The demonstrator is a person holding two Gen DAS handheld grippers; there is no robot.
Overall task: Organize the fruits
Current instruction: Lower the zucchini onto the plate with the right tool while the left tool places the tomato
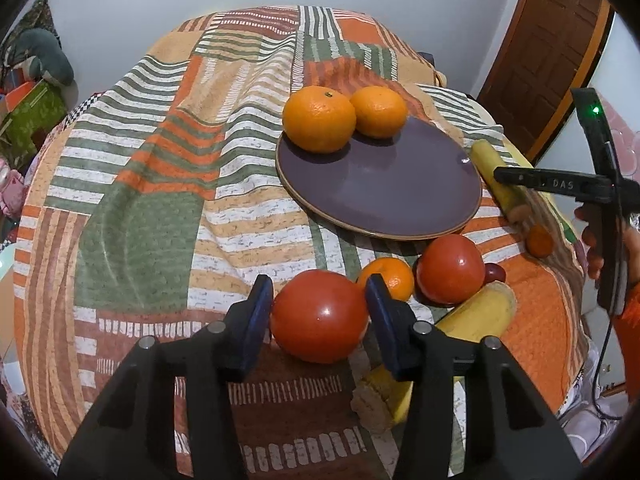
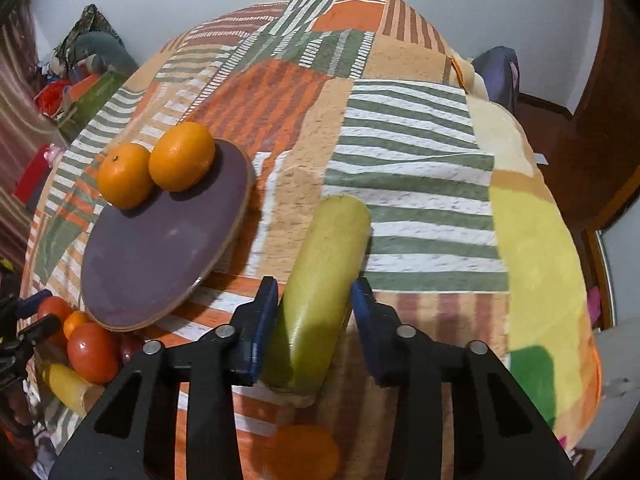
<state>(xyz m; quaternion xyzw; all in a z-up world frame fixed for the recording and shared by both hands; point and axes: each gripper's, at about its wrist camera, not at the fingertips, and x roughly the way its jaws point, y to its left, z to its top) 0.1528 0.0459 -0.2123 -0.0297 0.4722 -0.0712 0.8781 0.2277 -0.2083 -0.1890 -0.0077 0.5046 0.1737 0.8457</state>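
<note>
- Left gripper: blue pads on both sides of a red tomato, both touching its skin; clamped on it, tomato sits on the patchwork cloth.
- Right gripper: jaws around a yellow-green banana piece lying lengthwise between them; left pad against it, right pad at its edge, reads as gripped. In the left wrist view the same piece lies just right of the plate, with the right gripper's finger across it.
- Purple plate on the cloth, holds two oranges at its far rim: left orange and right orange, touching each other. Rest of plate bare.
- Loose pile near the plate's close edge: second red tomato, small orange between the two tomatoes, dark red small fruit behind the second tomato, yellow banana piece just below it.
- Another small orange farther right, near the person's hand on the right gripper handle.
- Blurred orange under the right gripper in its own view.
- Wooden door at back right.
</note>
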